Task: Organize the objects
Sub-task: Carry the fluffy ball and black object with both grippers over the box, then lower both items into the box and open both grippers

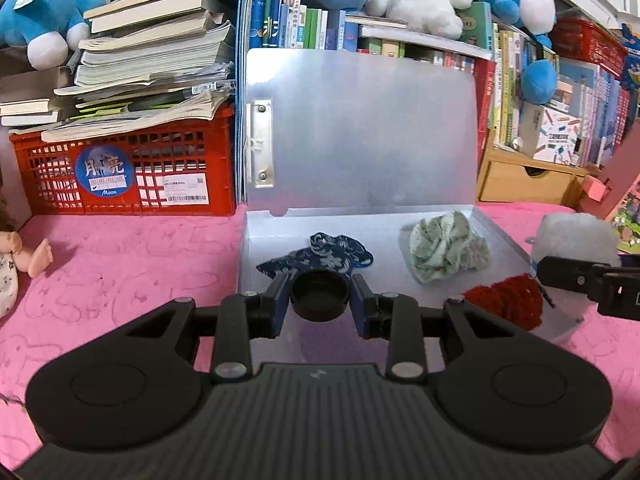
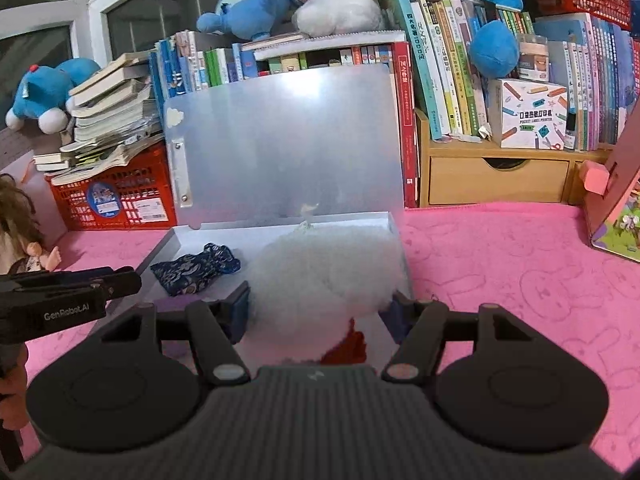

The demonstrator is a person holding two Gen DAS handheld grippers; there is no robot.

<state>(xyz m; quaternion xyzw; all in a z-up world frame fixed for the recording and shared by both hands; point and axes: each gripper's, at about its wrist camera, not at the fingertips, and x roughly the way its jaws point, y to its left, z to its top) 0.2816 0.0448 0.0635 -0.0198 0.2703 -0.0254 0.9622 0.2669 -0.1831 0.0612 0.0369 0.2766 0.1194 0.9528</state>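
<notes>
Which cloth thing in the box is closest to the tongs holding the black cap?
The dark blue flowery pouch, just behind the cap; the pale green cloth lies further right.

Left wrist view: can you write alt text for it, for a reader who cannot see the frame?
The left gripper holds a round black lid between its jaws, over the front edge of an open translucent box on a pink tablecloth. Inside lie a dark blue floral pouch, a pale green cloth bundle and something red.
</notes>
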